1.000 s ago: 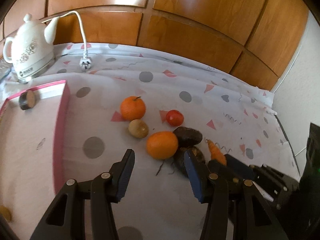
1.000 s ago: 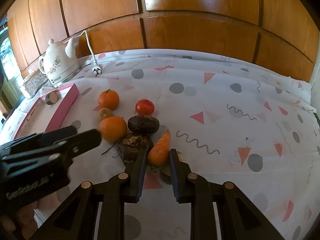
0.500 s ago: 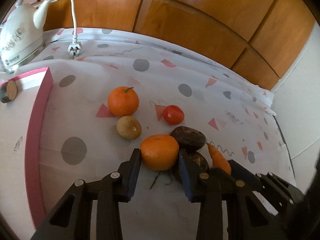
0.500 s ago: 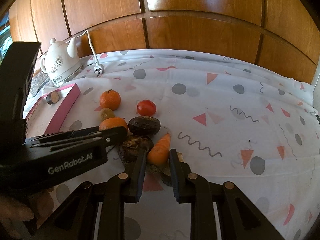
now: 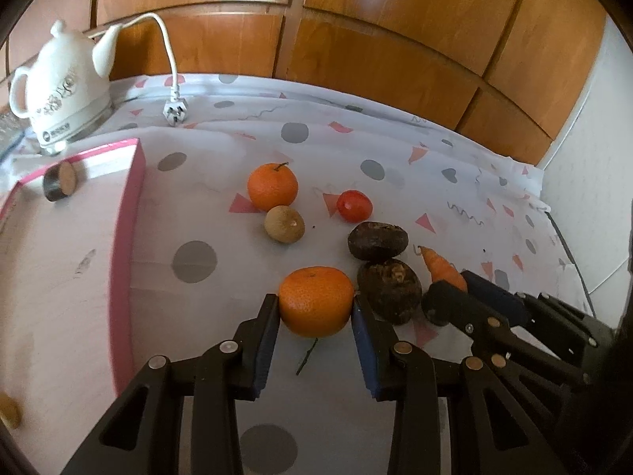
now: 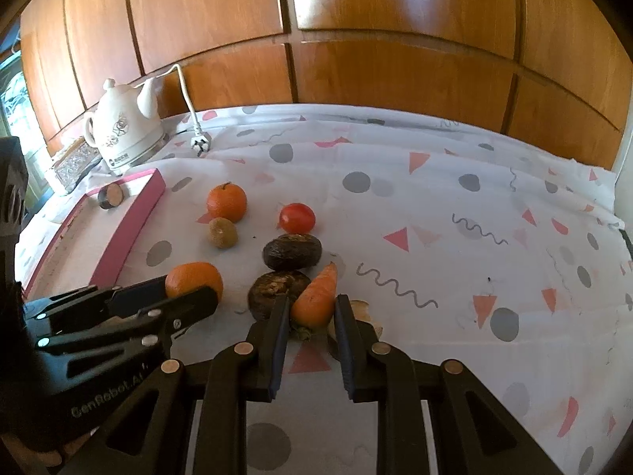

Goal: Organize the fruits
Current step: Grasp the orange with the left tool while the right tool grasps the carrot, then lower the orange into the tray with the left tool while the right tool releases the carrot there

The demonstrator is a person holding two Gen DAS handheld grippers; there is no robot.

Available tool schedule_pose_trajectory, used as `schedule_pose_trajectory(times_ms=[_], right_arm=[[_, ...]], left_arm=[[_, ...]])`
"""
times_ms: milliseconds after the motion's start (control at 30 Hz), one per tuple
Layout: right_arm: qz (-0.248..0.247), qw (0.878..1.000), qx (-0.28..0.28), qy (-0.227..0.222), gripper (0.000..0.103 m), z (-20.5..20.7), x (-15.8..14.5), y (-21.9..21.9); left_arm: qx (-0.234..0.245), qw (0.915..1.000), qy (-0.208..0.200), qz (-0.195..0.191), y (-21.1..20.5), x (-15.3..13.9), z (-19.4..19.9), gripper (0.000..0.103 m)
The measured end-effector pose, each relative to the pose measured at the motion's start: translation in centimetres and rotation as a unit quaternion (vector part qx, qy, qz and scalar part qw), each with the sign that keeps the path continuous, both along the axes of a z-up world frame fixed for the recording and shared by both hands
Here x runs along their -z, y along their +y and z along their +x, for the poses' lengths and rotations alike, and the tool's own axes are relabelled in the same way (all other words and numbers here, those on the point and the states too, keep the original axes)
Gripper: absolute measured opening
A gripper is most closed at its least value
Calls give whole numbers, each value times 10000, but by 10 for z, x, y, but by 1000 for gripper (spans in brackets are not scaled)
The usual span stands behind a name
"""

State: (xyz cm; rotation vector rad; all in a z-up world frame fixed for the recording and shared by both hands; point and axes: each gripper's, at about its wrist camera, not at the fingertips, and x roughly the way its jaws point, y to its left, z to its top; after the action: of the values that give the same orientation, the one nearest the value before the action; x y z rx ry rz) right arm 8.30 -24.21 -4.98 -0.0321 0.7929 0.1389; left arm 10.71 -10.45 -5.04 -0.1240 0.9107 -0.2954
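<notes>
Your pink-edged tray point(image 5: 126, 237) sits at the left of the bench point(image 5: 395, 182), on the patterned cloth. In it, near the far corner, lies one dark, round-cut piece point(image 5: 60, 180); a small yellowish bit point(image 5: 8, 415) shows at the near left edge, though you cannot tell what it is. No fruit is in the tray yet.

Your left gripper point(image 5: 315, 308) now has its jaws pressed to both sides of the near orange point(image 5: 315, 301), which rests on the cloth just beside a dark beet point(image 5: 389, 291). A second ago those jaws stood wide apart and short of the fruit; half a second ago they were just reaching its flanks.

Your right gripper point(image 6: 309, 310) has its jaws either side of the thick end of the carrot point(image 6: 316, 297), as before; whether the pads actually bite is unclear.

The far orange point(image 5: 272, 186), the small brown fruit point(image 5: 284, 224), the tomato point(image 5: 354, 206) and the second beet point(image 5: 378, 240) lie loose on the cloth, unmoved. The white kettle point(image 5: 65, 87) stands behind the tray.
</notes>
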Motion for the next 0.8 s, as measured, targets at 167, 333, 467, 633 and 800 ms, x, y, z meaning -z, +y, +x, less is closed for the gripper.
schedule_pose_trajectory(times_ms=[167, 333, 467, 633, 800], right_arm=[[-30, 9999, -63, -110, 23, -7, -7, 6], [-36, 9998, -101, -173, 23, -13, -11, 13], [-43, 9996, -173, -233, 23, -17, -16, 21], [68, 9988, -393, -275, 23, -20, -23, 38], [185, 9961, -812, -281, 23, -21, -29, 68]], left_arm=[[-62, 9999, -137, 57, 8, -10, -14, 37], [-148, 9995, -259, 75, 19, -19, -26, 37], [-285, 9989, -371, 72, 34, -27, -34, 37], [-555, 9969, -553, 104, 62, -37, -44, 37], [-966, 9934, -596, 175, 97, -40, -51, 37]])
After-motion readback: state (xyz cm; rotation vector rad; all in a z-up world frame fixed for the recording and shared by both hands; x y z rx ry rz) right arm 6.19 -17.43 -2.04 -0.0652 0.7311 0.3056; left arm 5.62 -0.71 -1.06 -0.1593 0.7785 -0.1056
